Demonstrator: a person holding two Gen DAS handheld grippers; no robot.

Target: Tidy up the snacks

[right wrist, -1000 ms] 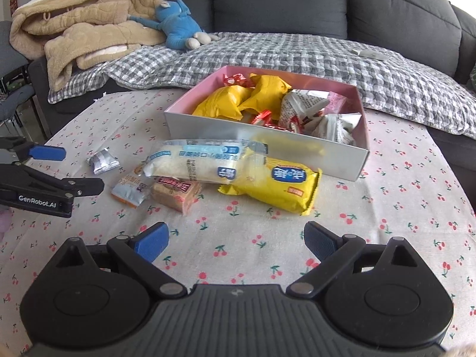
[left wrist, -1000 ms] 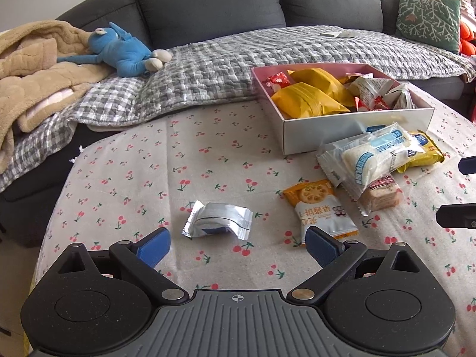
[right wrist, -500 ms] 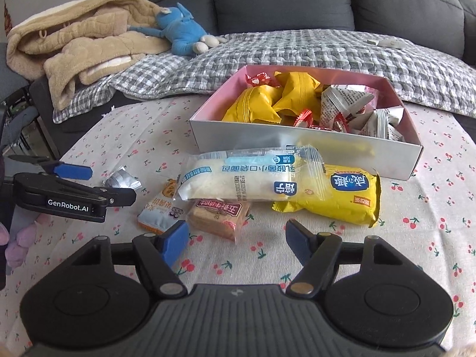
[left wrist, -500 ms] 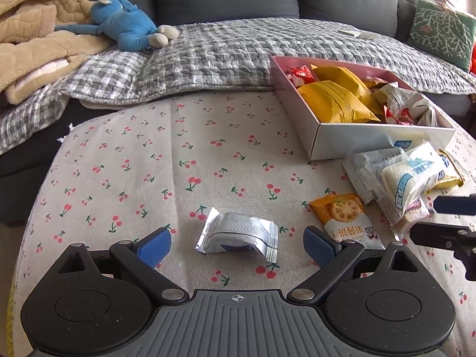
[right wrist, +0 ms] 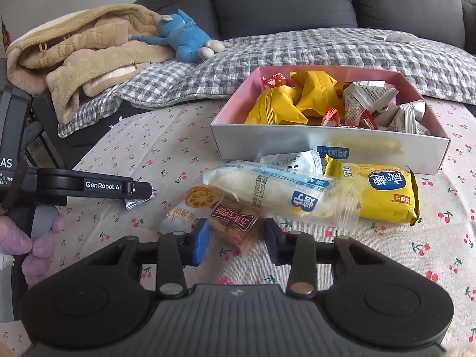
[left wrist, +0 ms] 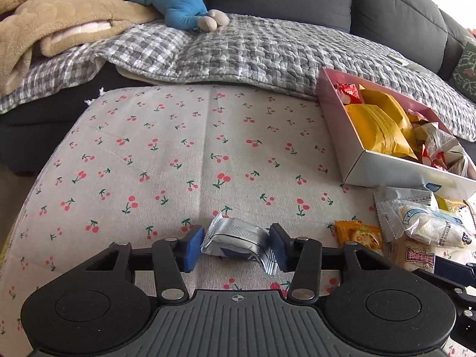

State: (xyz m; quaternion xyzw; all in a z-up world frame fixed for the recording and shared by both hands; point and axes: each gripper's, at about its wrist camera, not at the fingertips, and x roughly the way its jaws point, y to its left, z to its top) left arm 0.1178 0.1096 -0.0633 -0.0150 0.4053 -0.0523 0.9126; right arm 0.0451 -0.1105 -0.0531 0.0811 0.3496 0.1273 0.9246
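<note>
Left gripper (left wrist: 236,248) jaws pinch the silver packet (left wrist: 238,239) left of the pink box (left wrist: 395,169); right gripper (right wrist: 236,241) jaws straddle the brown biscuit pack (right wrist: 235,223), not quite closed.

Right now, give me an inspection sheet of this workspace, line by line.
Surface: cherry-print tablecloth covers the table.
Job's things: pink box holds yellow, red and white packets; silver packet lies on the cloth; brown biscuit packet, orange packet, long white packet and yellow packet lie piled in front of the box.
Clutter: nothing seen.
Grippers: left gripper brackets the silver packet, pads at its ends; right gripper straddles the brown biscuit packet, gaps visible.
Cables: nothing seen.
Surroundings: grey sofa, checked quilt, tan blanket, blue plush toy.
</note>
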